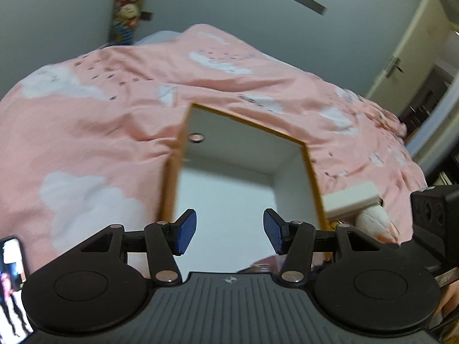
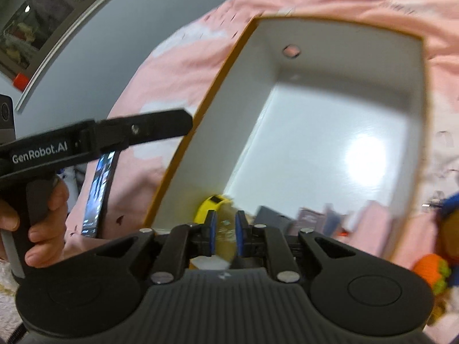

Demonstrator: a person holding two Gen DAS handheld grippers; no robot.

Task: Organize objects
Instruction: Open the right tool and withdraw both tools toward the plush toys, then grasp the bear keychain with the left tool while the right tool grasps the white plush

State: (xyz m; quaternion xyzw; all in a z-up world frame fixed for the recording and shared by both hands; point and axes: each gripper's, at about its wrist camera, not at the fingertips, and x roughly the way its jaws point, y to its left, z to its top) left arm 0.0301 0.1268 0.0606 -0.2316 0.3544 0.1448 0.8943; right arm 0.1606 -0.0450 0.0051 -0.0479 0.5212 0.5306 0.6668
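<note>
The open box (image 2: 330, 132), white inside with an orange-brown rim, lies on a bed with a pink cloud-print cover (image 1: 100, 120). At its near end are a yellow object (image 2: 210, 205) and some small dark and pink items, too blurred to name. The right hand-held gripper (image 2: 225, 229) has its jaws narrow around a pale translucent thing (image 2: 225, 239); I cannot tell what it is. The left hand-held gripper (image 1: 229, 229) is wide and holds nothing, above the box. A phone (image 2: 99, 192) lies on the cover beside the box.
</note>
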